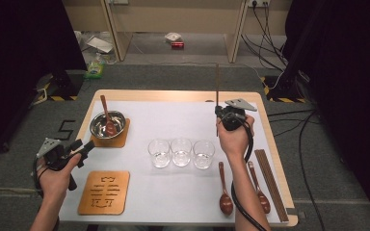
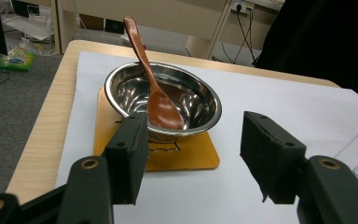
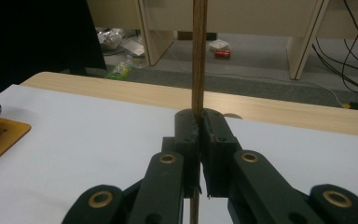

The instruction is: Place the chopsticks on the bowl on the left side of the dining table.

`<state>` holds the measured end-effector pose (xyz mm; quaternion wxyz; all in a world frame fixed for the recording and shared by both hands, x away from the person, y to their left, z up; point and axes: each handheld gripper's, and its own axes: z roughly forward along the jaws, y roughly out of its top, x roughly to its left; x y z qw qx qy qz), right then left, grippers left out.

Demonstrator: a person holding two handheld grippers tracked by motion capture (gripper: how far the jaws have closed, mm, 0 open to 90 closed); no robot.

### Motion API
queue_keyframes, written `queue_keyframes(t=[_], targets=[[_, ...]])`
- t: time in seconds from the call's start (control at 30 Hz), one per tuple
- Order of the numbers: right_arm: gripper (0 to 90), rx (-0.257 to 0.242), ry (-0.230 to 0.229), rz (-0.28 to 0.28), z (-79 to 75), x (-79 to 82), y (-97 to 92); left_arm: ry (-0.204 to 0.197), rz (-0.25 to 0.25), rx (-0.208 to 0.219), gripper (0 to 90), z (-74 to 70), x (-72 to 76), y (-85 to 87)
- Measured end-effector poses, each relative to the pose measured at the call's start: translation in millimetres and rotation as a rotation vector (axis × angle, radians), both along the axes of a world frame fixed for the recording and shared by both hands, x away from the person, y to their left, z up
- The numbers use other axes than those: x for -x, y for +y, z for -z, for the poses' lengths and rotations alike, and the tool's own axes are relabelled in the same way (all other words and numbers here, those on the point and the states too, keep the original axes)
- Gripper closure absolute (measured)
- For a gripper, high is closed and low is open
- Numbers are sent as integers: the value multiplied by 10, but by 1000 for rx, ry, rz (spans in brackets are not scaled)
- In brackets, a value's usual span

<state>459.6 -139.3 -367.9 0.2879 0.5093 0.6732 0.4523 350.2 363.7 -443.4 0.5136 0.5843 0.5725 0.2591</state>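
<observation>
A table (image 1: 270,144) under a white sheet is being laid. Two wooden mats: the far one (image 1: 120,140) carries one steel bowl (image 1: 107,124) with a spoon (image 1: 107,115); the near one (image 1: 104,192) is bare. Three glasses (image 1: 181,152) stand mid-table. Two more spoons (image 1: 224,190) and chopsticks (image 1: 270,183) wait at right. The right tool (image 3: 199,122) pinches one chopstick (image 3: 198,51) upright above the table. The left tool (image 2: 193,154) hovers, jaws spread, facing the bowl. The setting looks partly done.

Left hand-held gripper (image 2: 193,158) gapes; right hand-held gripper (image 3: 199,122) is clamped.
</observation>
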Motion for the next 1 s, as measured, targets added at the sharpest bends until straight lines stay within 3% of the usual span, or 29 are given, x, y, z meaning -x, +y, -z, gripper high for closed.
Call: queue_keyframes(t=[1.0], targets=[[861,3,-17,-45,-14,-23,240,1,2,-2,412,5,-2,-20]])
